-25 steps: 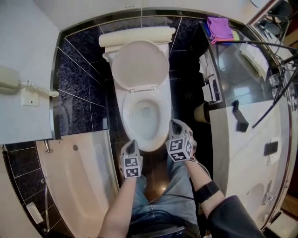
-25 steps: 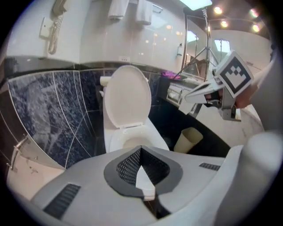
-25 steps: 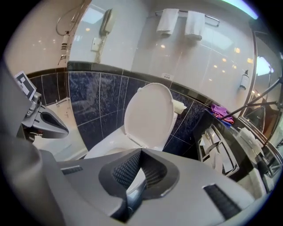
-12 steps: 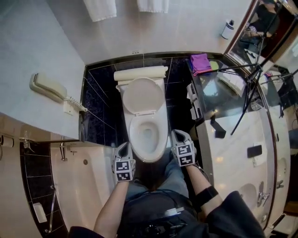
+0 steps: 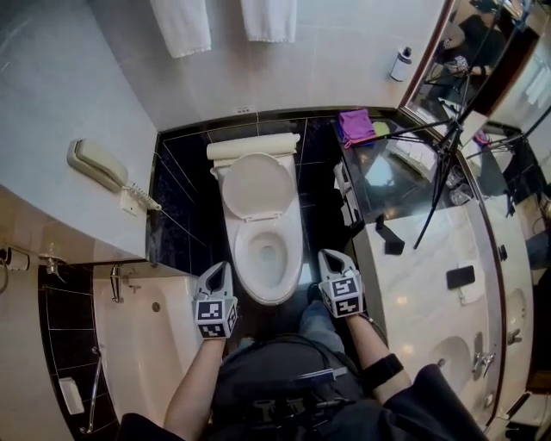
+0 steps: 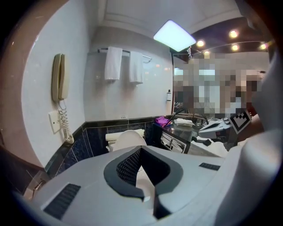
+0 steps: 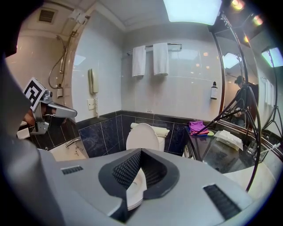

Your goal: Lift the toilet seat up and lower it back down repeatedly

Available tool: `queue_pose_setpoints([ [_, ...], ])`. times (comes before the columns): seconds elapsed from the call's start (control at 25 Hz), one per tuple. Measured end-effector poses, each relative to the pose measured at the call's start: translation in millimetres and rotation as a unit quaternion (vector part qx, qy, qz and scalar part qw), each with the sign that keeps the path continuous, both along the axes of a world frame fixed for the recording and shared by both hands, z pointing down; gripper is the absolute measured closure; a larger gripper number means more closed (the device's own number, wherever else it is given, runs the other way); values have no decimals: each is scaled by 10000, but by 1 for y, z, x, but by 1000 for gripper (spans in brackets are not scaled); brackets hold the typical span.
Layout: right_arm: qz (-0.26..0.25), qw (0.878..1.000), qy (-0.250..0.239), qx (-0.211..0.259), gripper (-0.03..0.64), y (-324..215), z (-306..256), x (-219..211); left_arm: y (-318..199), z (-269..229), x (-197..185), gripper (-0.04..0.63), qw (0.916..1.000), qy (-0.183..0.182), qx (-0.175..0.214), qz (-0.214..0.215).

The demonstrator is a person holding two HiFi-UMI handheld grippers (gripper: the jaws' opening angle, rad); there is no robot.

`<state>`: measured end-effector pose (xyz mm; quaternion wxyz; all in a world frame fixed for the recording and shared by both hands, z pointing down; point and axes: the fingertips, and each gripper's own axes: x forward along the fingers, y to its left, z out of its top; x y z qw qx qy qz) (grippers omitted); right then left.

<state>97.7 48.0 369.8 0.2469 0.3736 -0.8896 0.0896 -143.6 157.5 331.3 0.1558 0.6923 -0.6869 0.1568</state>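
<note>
The toilet (image 5: 269, 295) is smooth glossy white with an oval bowl. The toilet seat (image 5: 256, 185) stands raised, leaning back on the tank. The left gripper (image 5: 220, 272) sits just left of the bowl's front rim and the right gripper (image 5: 328, 258) just right of it. Neither touches it, and both have their jaws pinched together on nothing. Behind the toilet are dark shiny tiles (image 5: 185, 181). There's a corded phone (image 5: 96, 162) on the wall to its left, and a pale tub (image 5: 146, 353) front-left. A polished counter (image 5: 413, 284) on its right holds a purple cloth (image 5: 355, 126), and white towels (image 5: 182, 24) hang above.

Two towels (image 5: 181, 24) (image 5: 269, 17), one toilet (image 5: 256, 185), one wall phone (image 5: 96, 162), one purple cloth (image 5: 355, 125)
</note>
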Motion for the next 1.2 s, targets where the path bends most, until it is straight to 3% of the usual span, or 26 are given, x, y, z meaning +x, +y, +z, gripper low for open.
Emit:
queue_pose_setpoints([
  [1.04,44,9997,174,-172,596,-30,17,-8,-26,5,-2,595,9998,-212,34,-23],
  [1.2,6,9993,182,-315,531,-41,31,-17,-38,15,-7,595,9998,-217,28,-31],
])
